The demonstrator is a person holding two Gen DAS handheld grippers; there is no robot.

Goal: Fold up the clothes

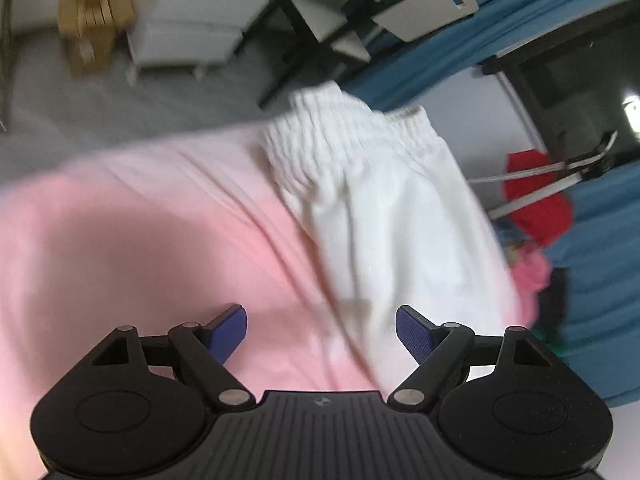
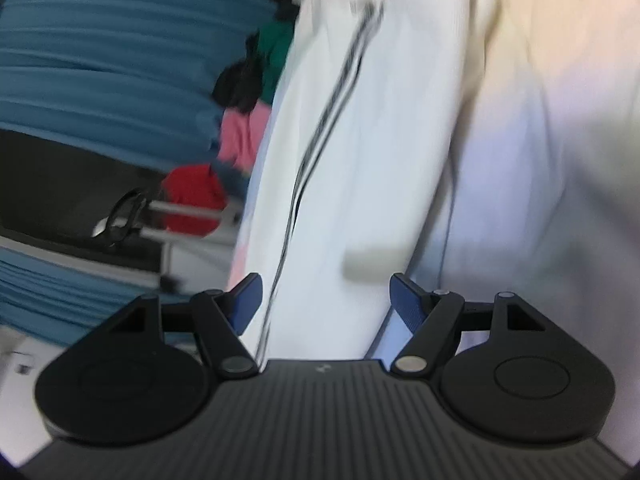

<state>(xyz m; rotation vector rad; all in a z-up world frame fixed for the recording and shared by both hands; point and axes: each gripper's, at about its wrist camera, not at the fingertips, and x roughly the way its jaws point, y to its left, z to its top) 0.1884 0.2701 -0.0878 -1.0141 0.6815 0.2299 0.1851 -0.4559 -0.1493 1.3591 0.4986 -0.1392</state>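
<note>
left gripper: the left gripper has its blue fingers spread wide with nothing between them; it hangs over the pink sheet, and the white fabric begins just ahead of its right finger.
right gripper: the right gripper also stands agape and holds nothing; white fabric runs from between its fingers straight ahead.
white trousers: the white trousers lie ahead and to the right of the left gripper, the gathered waistband at the far end. from the right gripper a dark side stripe runs up from just inside its left finger. both views are blurred, so creases and layers cannot be read.
pile of clothes: red, pink, green and black clothes sit bunched beyond the trousers, to the left of the right gripper.
further out: a blue curtain hangs past the pile; a white cabinet and cardboard boxes stand far ahead of the left gripper.
step in hand: neither gripper grips; the trousers lie stretched long. this fits reaching in for a fold as well as letting go after one.
next move: any fold would call for both grippers to pinch an edge cleanly and keep the cloth flat.
</note>
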